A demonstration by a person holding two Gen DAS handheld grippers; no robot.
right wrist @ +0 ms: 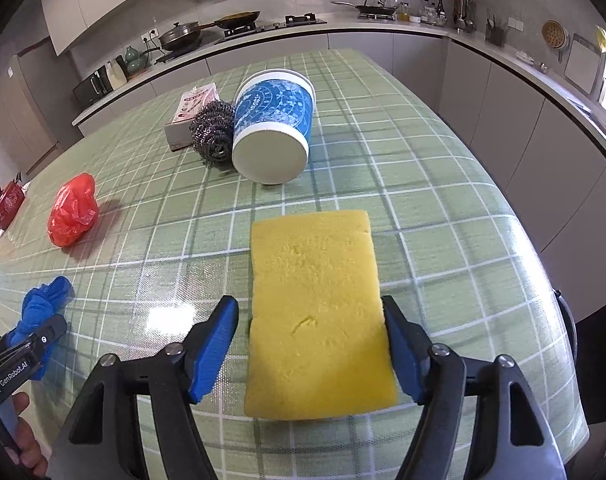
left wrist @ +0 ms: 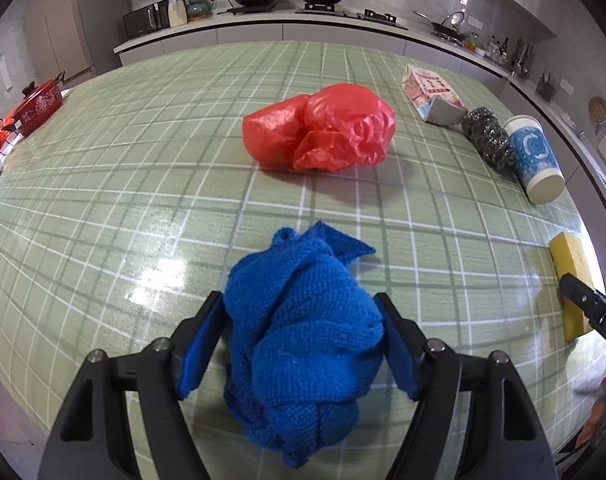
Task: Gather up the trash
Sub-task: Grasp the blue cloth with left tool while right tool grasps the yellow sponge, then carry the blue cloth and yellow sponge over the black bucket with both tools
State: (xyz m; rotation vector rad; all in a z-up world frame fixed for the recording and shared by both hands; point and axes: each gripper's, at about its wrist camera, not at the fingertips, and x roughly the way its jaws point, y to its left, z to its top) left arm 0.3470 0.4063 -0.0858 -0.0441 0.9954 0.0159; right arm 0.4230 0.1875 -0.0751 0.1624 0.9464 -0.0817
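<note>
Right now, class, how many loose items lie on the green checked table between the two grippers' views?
6: blue cloth at left gripper, yellow sponge at right gripper, red bag centre, carton, steel scourer, tipped cup beyond.

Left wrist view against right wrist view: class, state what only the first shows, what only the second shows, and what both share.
Only the left wrist view shows the left gripper with its fingers flanking the bunched blue cloth.

Only the right wrist view shows the right gripper straddling the yellow sponge, and the paper cup seen base-on.

Both show the green checked table, the red plastic bag, the steel scourer, the printed carton, and the cloth, sponge and cup themselves.
</note>
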